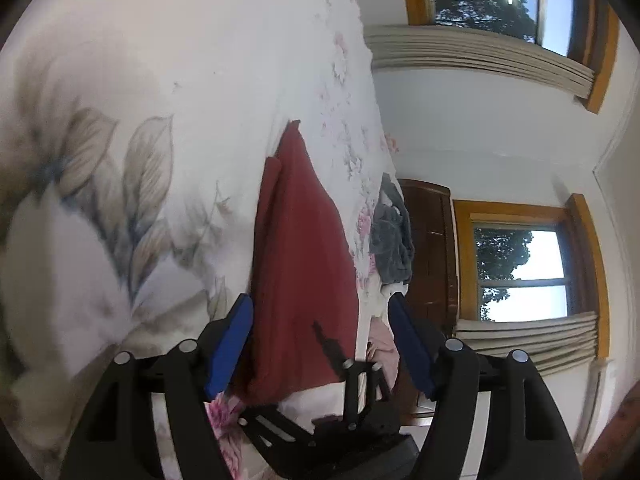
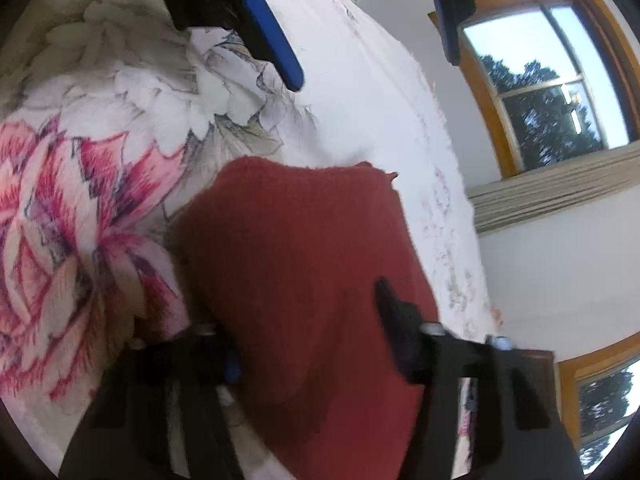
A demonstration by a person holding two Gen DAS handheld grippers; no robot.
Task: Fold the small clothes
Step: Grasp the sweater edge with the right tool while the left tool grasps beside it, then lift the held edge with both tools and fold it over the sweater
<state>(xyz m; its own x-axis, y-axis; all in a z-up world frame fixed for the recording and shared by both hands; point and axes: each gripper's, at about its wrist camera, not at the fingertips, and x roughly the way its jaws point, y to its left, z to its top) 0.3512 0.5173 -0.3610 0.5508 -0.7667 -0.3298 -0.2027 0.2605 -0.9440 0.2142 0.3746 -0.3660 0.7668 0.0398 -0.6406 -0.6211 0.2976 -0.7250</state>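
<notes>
Red cloth [image 2: 304, 280] | right hand-held gripper [image 2: 312, 344] spread — grip unclear | left [image 1: 320, 344] wide, empty | grey pile [image 1: 390, 232] left-view only

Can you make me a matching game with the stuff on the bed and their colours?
Things:
1. folded cloth
2. crumpled clothes at the bed's edge
3. window frame
4. left gripper fingers

Colours:
A. blue
B. dark red
C. orange-brown
D. grey

Pairs: 1-B, 2-D, 3-C, 4-A
</notes>
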